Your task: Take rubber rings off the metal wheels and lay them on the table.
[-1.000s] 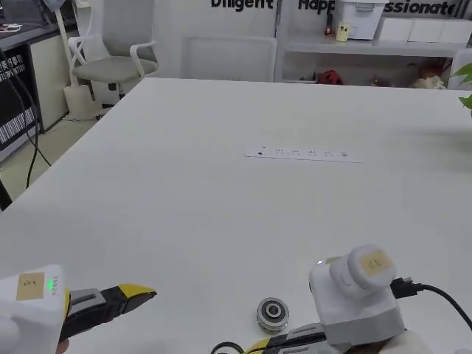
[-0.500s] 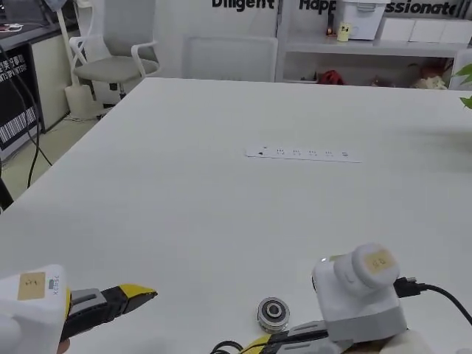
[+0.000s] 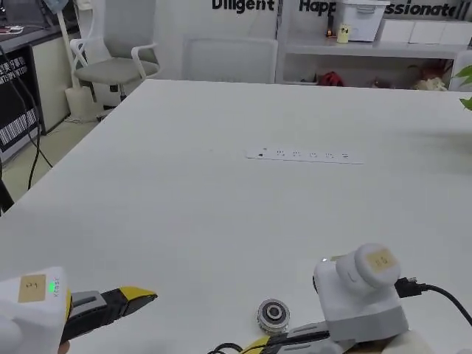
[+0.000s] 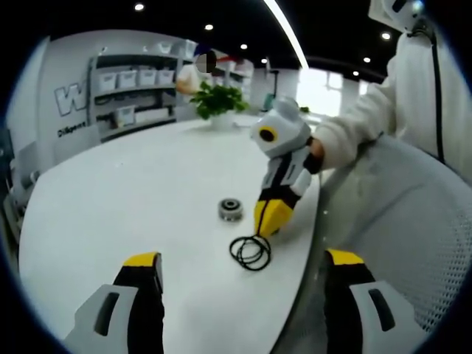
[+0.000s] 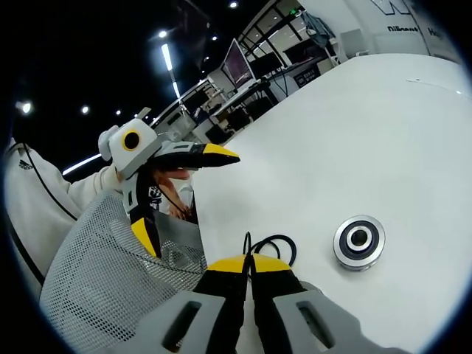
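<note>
Two grippers, one clamped on the rings

My right gripper (image 5: 248,262) is clenched on the black rubber rings (image 4: 251,252), which lie on the table (image 3: 221,214) near the metal wheel (image 3: 273,315). My left gripper (image 5: 195,203) hangs released. Wall lettering (image 3: 242,4) reads "Diligent".

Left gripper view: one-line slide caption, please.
Open left gripper faces the right gripper, shut on black rubber rings lying on the white table near a metal wheel.

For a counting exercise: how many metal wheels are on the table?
1. The metal wheel lies on the table near its front edge, beside the right tool and the rubber rings. More may hide behind the tool.
</note>
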{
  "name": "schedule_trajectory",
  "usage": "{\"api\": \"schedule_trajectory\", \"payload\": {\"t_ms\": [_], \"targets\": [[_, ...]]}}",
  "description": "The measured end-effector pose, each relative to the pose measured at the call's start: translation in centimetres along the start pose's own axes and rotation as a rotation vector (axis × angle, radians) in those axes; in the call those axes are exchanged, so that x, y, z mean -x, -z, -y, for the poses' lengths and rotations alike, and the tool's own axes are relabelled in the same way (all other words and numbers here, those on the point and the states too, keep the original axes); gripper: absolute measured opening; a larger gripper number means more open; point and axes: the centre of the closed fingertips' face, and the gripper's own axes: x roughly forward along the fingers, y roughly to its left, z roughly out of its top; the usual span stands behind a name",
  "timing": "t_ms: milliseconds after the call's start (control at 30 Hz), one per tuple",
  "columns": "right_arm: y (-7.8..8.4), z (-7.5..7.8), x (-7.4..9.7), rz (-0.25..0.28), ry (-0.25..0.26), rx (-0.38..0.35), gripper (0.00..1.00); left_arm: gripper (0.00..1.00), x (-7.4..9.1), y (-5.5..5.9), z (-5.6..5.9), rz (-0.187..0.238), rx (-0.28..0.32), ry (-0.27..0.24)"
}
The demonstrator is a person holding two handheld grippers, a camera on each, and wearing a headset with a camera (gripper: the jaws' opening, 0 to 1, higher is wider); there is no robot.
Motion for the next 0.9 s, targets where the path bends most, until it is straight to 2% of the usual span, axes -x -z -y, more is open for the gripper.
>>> {"api": "schedule_trajectory", "payload": {"t_ms": [233, 433, 767, 900], "targets": [[0.6, 0.6, 0.0, -0.022, 0.019, -0.012, 0.0, 0.92, -0.1, -0.2, 0.3, 0.002, -0.001, 0.005], [0.4, 0.8, 0.1, -0.012, 0.028, -0.011, 0.0, 0.92, -0.1, -0.3, 0.5, 0.001, 0.0, 0.004], [0.3, 1.0, 0.2, -0.017, 0.044, 0.022, 0.02, 0.92, -0.2, -0.4, 0.7, 0.0, 0.0, 0.003], [0.3, 1.4, 0.5, -0.025, 0.067, 0.063, 0.04, 0.92, -0.3, -0.6, 0.9, -0.001, 0.0, 0.002]]}}
